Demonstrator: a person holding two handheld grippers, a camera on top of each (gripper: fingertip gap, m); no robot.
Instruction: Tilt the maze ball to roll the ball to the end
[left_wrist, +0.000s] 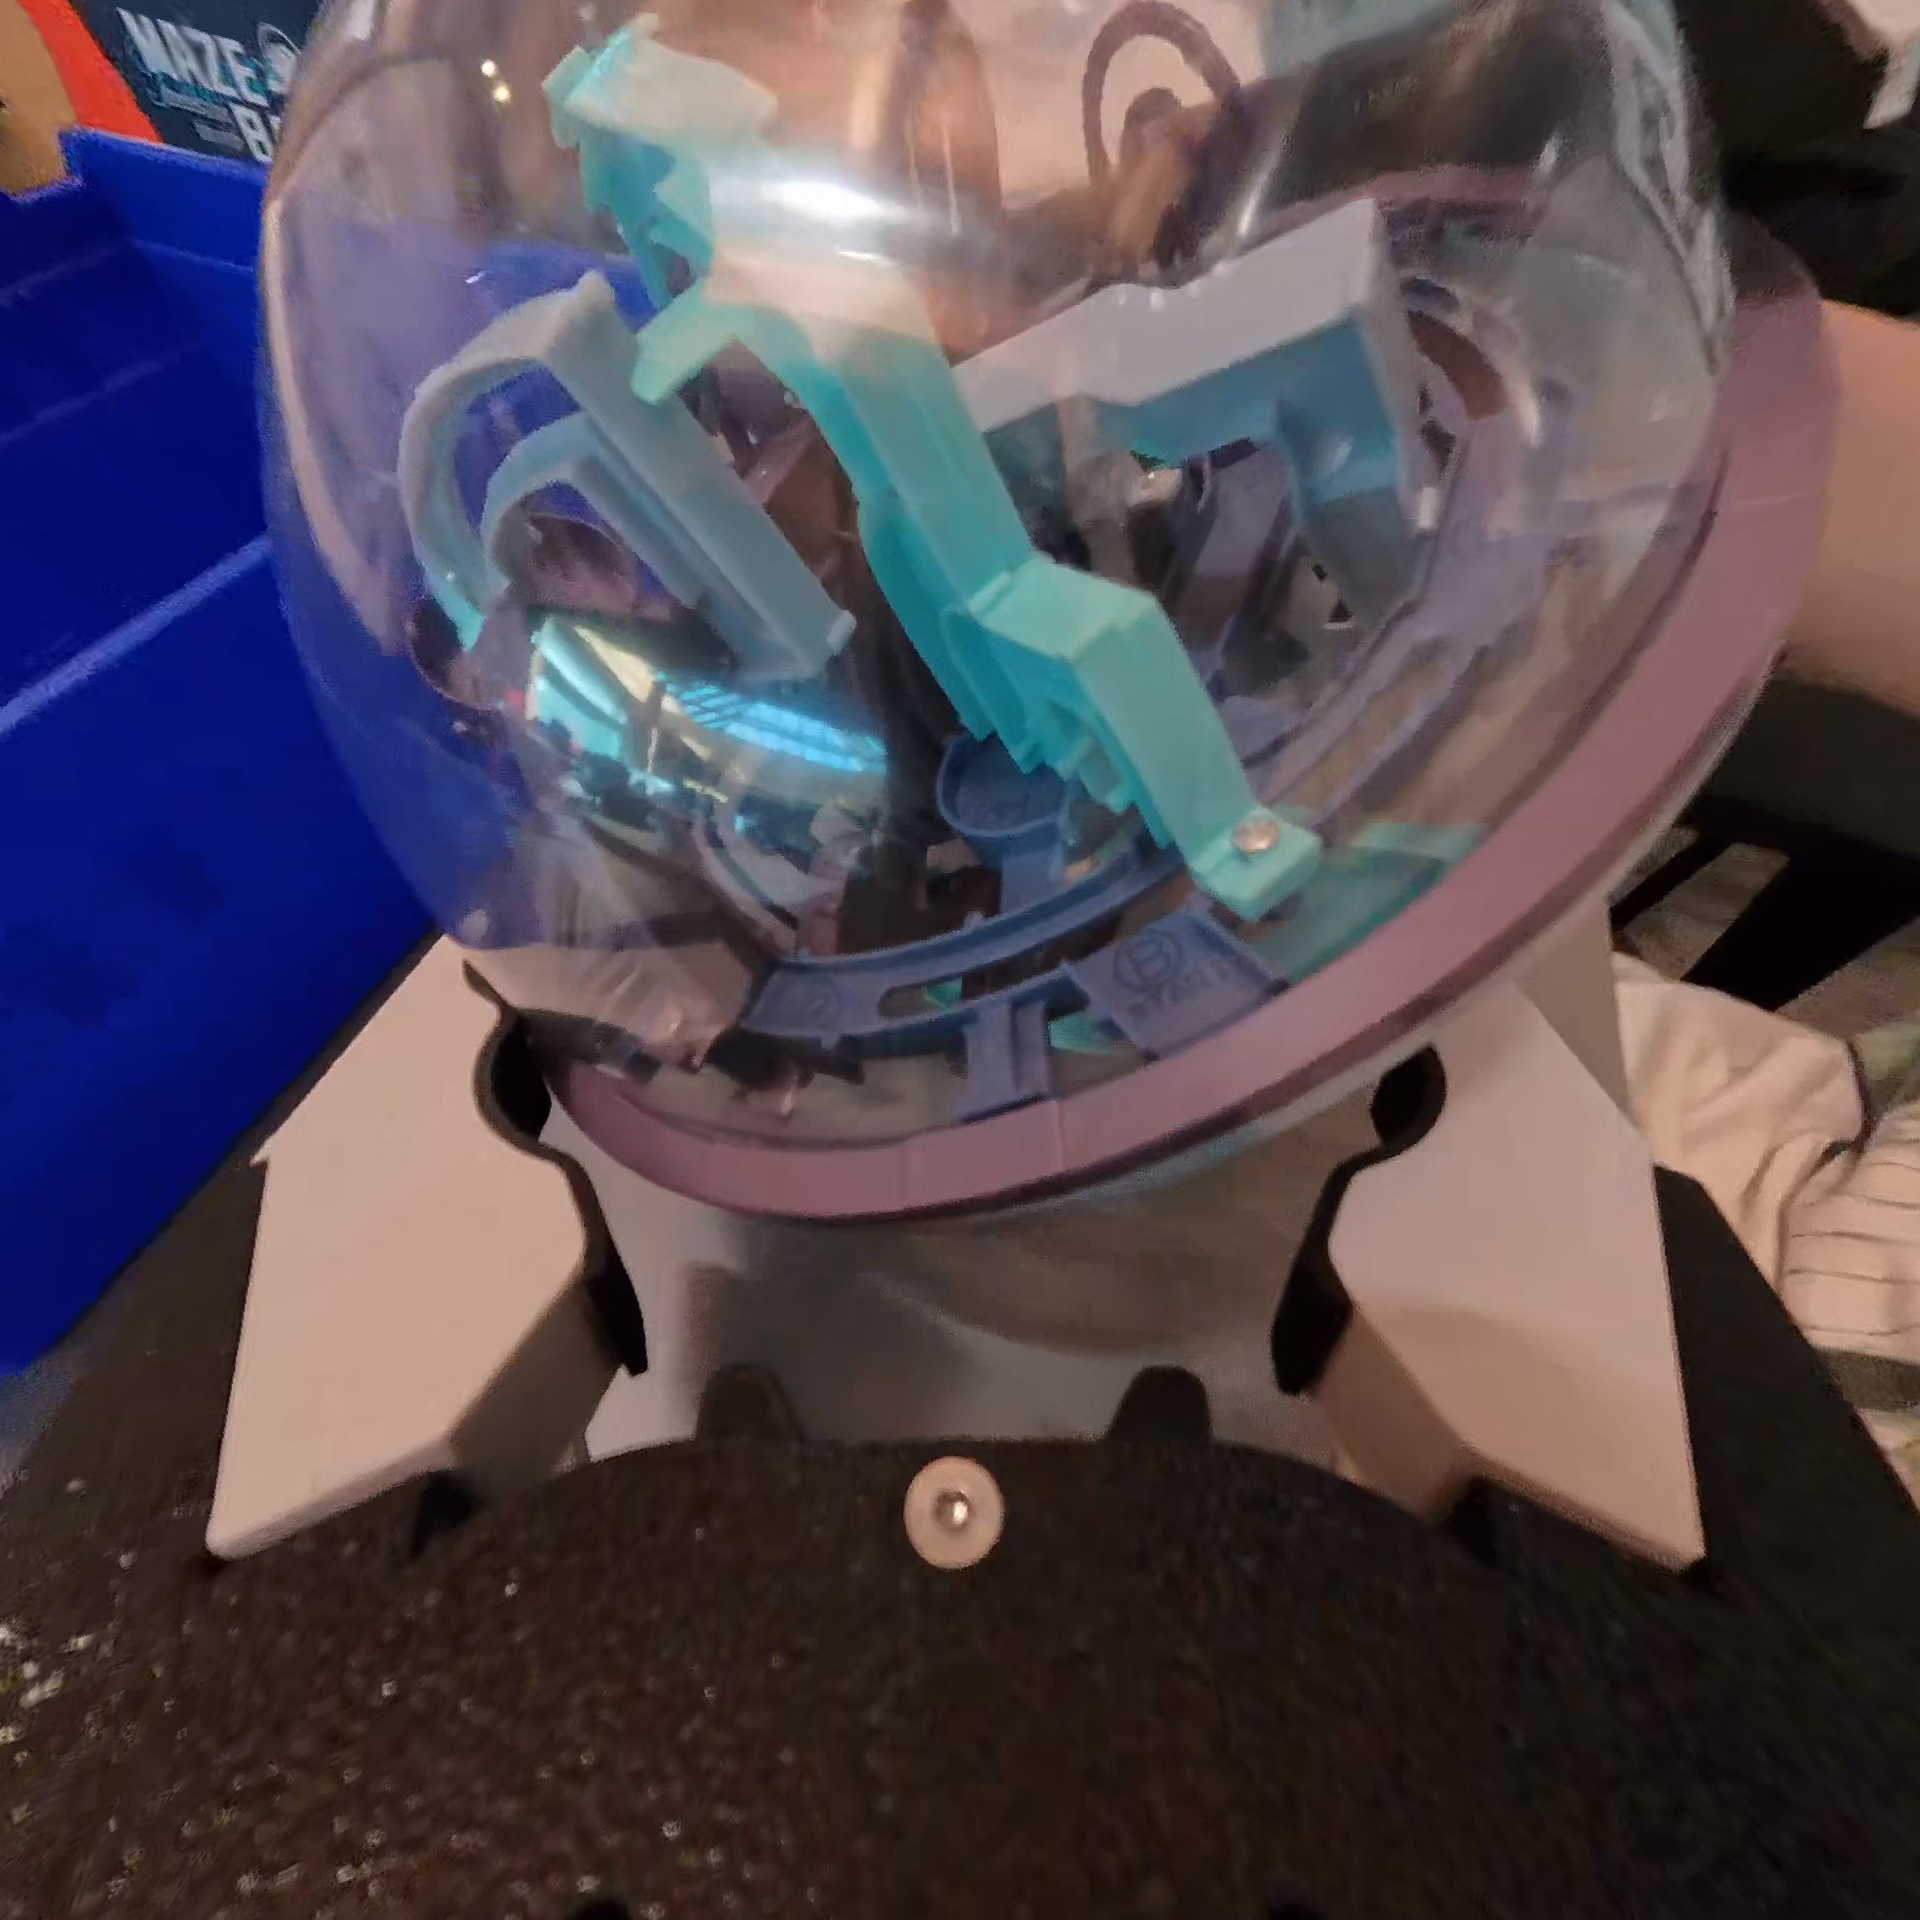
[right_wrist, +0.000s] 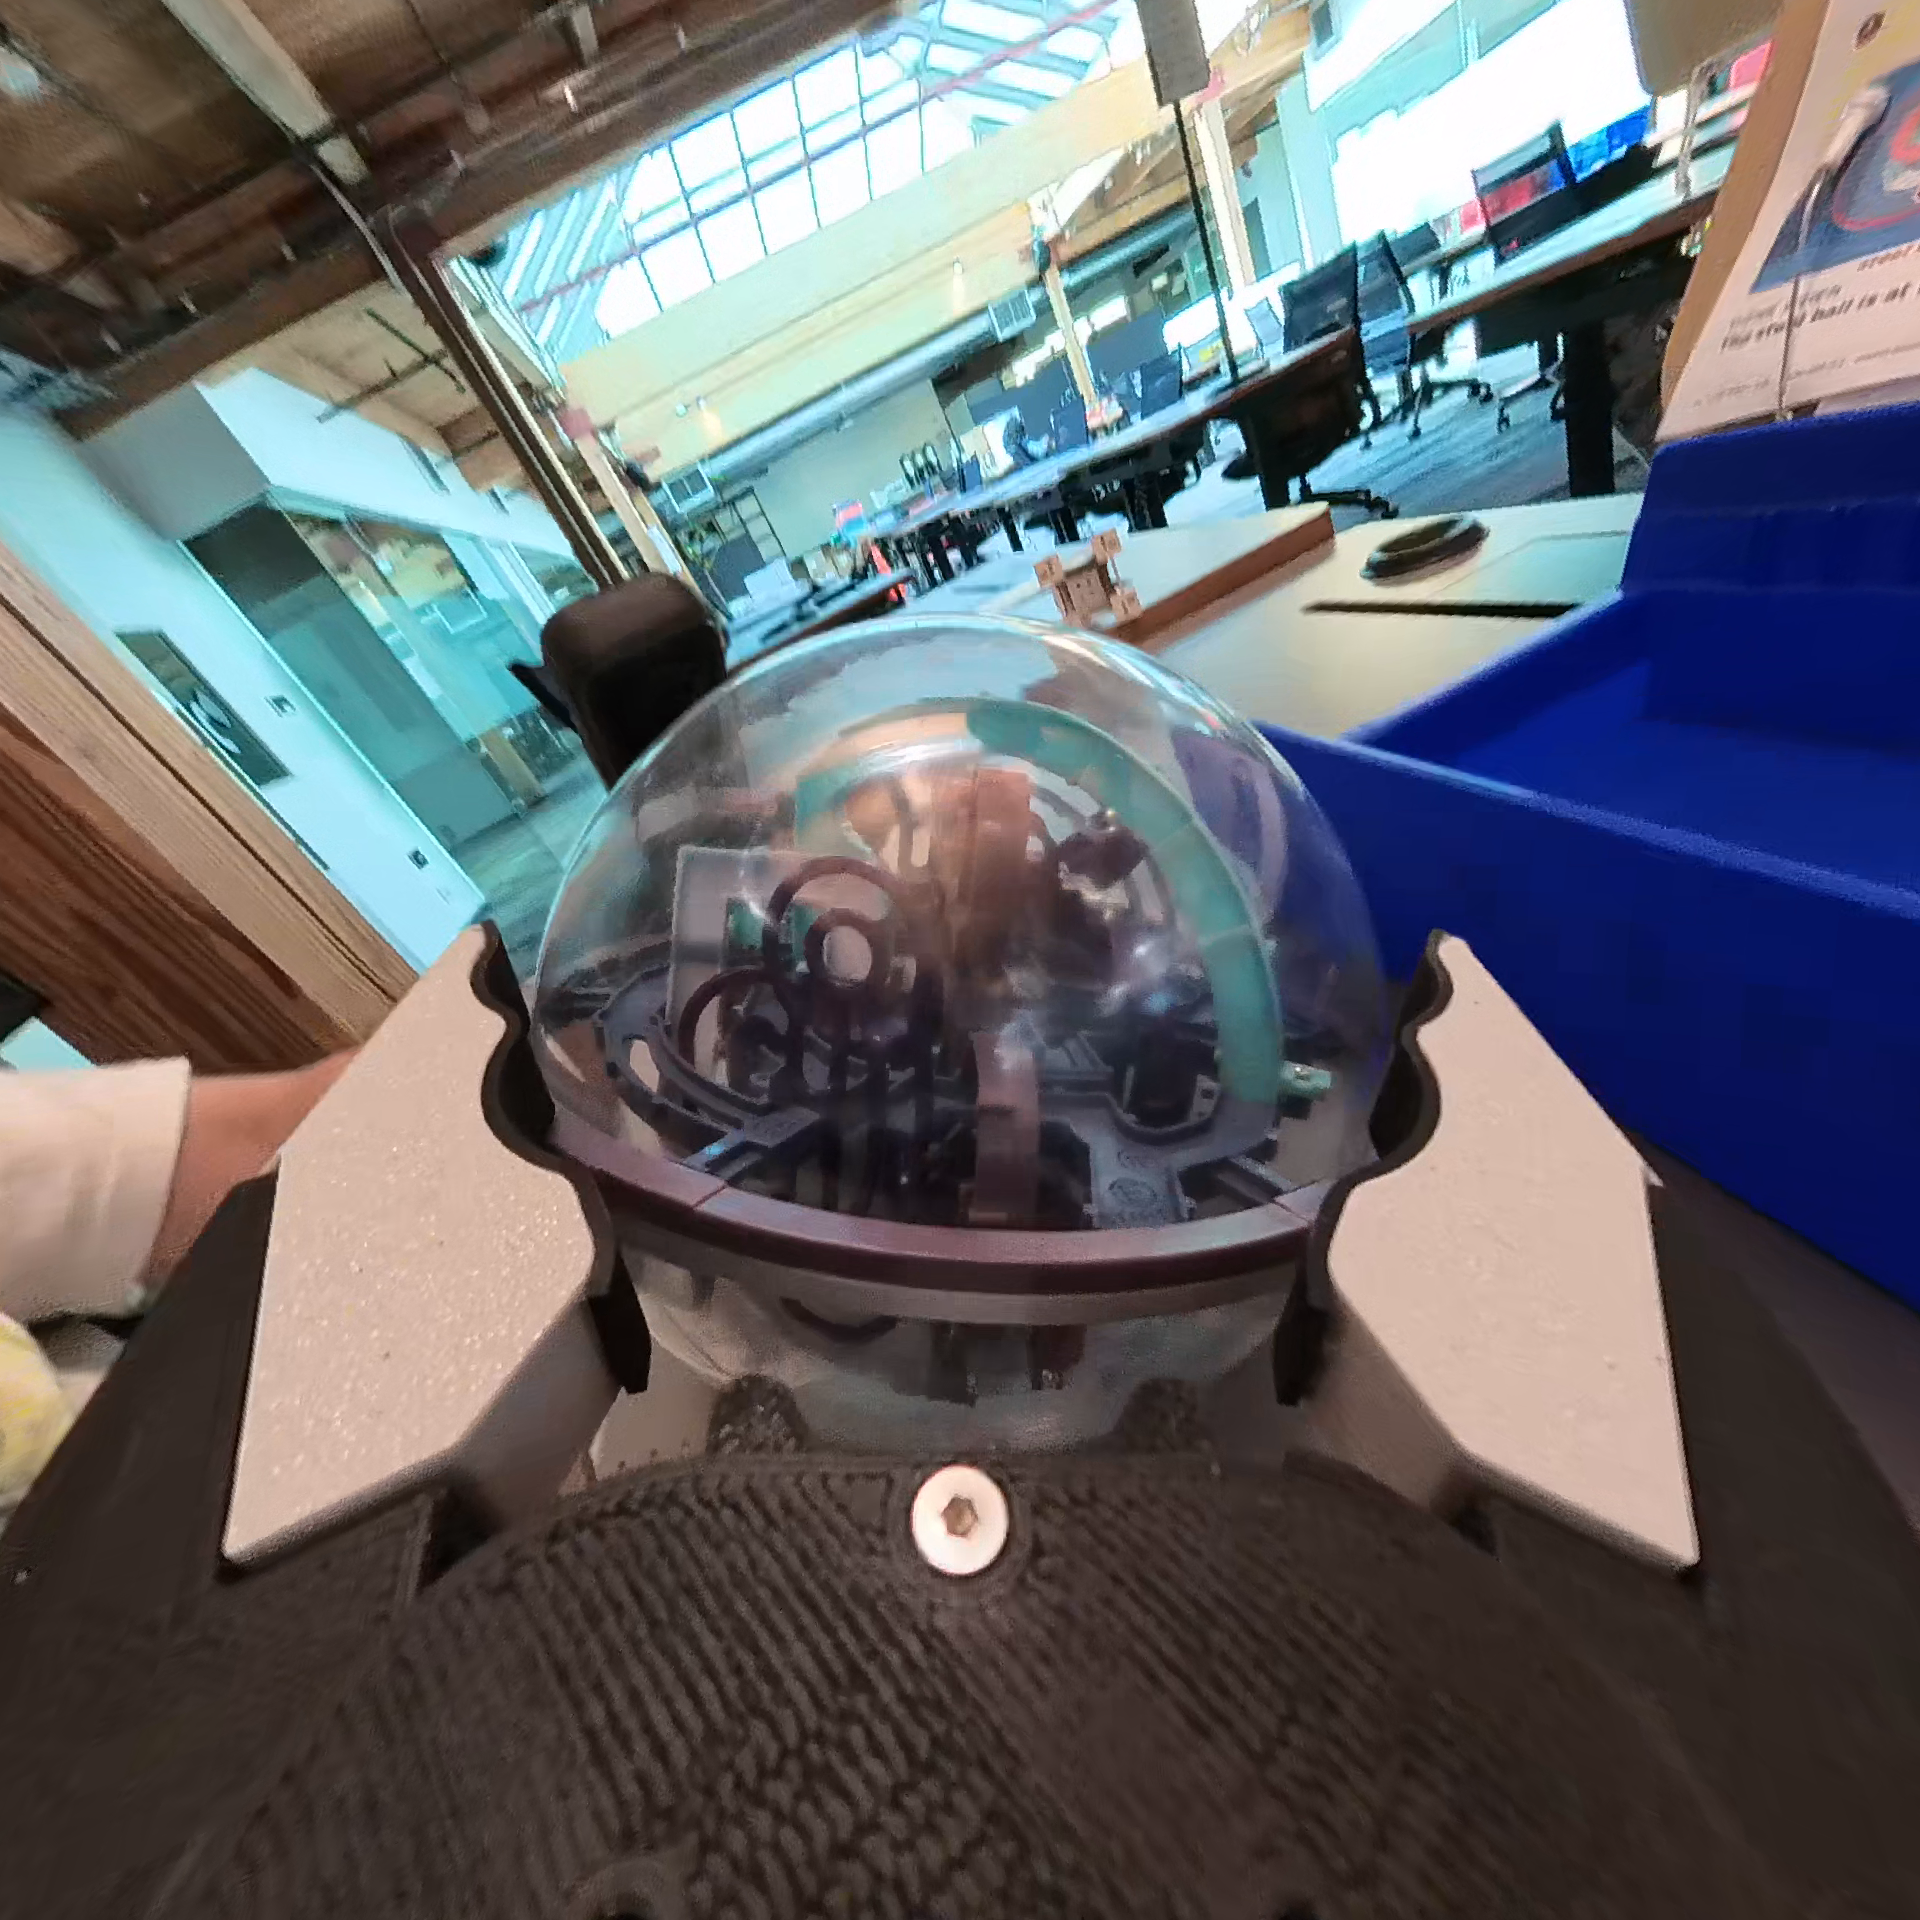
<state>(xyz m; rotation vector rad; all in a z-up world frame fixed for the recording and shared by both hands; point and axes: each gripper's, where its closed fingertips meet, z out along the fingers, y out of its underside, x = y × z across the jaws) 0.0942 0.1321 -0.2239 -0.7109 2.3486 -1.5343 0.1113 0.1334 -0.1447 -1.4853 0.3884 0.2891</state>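
Hand-held grippers (left_wrist: 966, 1174) (right_wrist: 961, 1164) clamp clear maze ball (left_wrist: 935, 582), purple equator band.

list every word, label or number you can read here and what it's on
I won't copy out wording; this is where it stands.
Dark box, top left behind the blue bin: large pale letters, cut off by the frame.
Blue track tabs inside the maze ball: small raised marks, blurred.
Paper sheet on the cardboard, top right: printed lines, blurred.

Maze ball (right_wrist: 935, 987) held between both grippers.
Left gripper (left_wrist: 961, 1174) and right gripper (right_wrist: 961, 1143) flank its rim; bin (right_wrist: 1662, 831) sits beside, table (right_wrist: 1455, 582) behind.
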